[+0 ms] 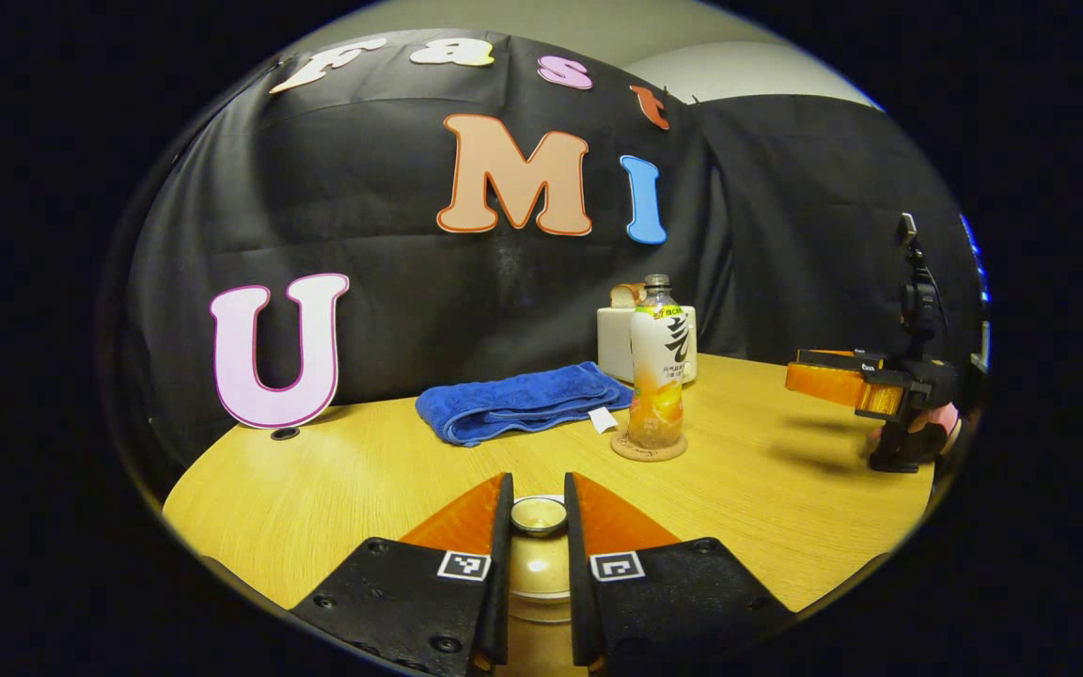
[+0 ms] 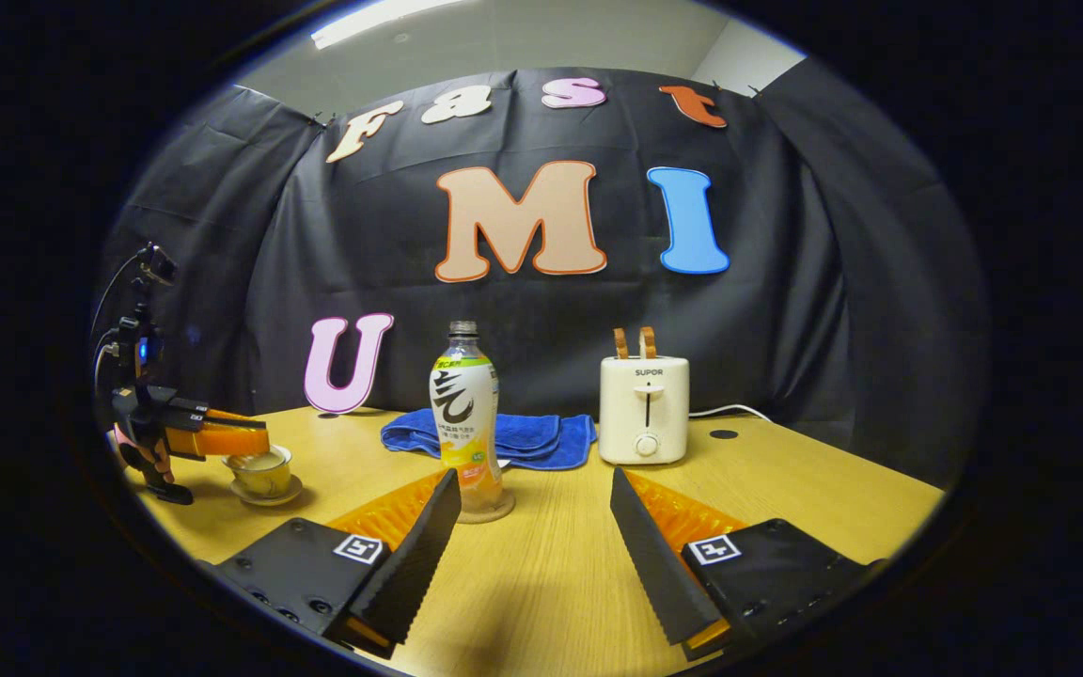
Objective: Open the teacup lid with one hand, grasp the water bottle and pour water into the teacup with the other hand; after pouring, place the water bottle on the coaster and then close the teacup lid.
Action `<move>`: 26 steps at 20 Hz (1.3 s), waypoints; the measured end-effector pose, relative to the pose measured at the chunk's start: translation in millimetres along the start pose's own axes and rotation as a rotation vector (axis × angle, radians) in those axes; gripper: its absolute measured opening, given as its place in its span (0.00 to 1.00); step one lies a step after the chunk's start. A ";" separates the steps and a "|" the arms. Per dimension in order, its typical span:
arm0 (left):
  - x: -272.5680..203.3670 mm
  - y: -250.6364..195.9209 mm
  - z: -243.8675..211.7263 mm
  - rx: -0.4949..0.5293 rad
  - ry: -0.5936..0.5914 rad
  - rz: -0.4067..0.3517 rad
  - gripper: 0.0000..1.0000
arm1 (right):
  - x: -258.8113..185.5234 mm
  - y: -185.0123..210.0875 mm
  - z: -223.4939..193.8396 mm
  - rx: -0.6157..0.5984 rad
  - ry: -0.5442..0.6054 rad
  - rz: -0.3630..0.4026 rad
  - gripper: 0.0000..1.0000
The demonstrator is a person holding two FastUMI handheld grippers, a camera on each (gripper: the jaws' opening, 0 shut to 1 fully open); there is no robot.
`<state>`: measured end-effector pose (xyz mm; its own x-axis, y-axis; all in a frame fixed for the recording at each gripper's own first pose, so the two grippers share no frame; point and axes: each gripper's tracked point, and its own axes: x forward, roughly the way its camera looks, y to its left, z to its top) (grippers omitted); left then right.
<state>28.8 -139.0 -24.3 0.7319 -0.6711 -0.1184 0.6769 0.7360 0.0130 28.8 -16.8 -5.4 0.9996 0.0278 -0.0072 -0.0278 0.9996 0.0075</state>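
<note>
Lid in the left tool's grip over the cup — bottle back on its coaster.

The left tool (image 1: 538, 512) is narrow, both fingers pinching the lid's knob (image 1: 539, 514) above the teacup (image 2: 260, 471) at the near-left of the surface (image 1: 767, 489). The bottle (image 2: 464, 414) stands upright on the coaster (image 1: 649, 447), and the right tool (image 2: 534, 527) sits wide and empty before it. The closing goes best if the lid comes straight down, level and centred on the rim — then release gently.
</note>
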 end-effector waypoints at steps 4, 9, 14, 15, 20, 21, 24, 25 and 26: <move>2.3 -1.3 -1.5 0.007 0.010 -0.010 0.24 | -2.3 -28.2 0.8 -0.005 -0.005 -0.139 1.00; 1.4 -0.7 -0.6 0.007 0.011 -0.006 0.25 | -7.5 -43.0 1.2 -0.008 -0.009 -0.232 0.97; -1.9 3.6 1.5 0.009 -0.013 0.020 0.32 | -6.4 -48.9 1.1 -0.008 -0.010 -0.254 0.96; -2.8 4.9 3.0 0.005 -0.020 0.027 0.39 | -6.9 -48.8 1.7 -0.008 -0.009 -0.256 1.00; -17.1 0.5 12.2 -0.003 -0.086 0.045 0.80 | -5.6 -52.5 1.7 -0.009 -0.010 -0.267 1.00; -21.0 1.1 14.1 -0.013 -0.100 0.051 0.82 | -5.6 -52.9 1.7 -0.009 -0.010 -0.268 1.00; -34.7 10.2 17.8 -0.051 -0.144 0.098 0.92 | -5.5 -53.4 1.6 -0.010 -0.010 -0.270 0.96; -39.1 13.8 14.9 -0.045 -0.135 0.119 0.94 | -5.7 -53.5 1.7 -0.010 -0.010 -0.270 1.00; -44.4 17.1 15.0 -0.050 -0.136 0.143 0.96 | -6.0 -53.4 1.9 -0.010 -0.010 -0.271 1.00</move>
<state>9.1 -97.9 -3.9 0.8265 -0.5627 0.0167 0.5630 0.8259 -0.0296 24.3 -70.3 -3.9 0.9706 -0.2405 0.0024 0.2405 0.9706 -0.0030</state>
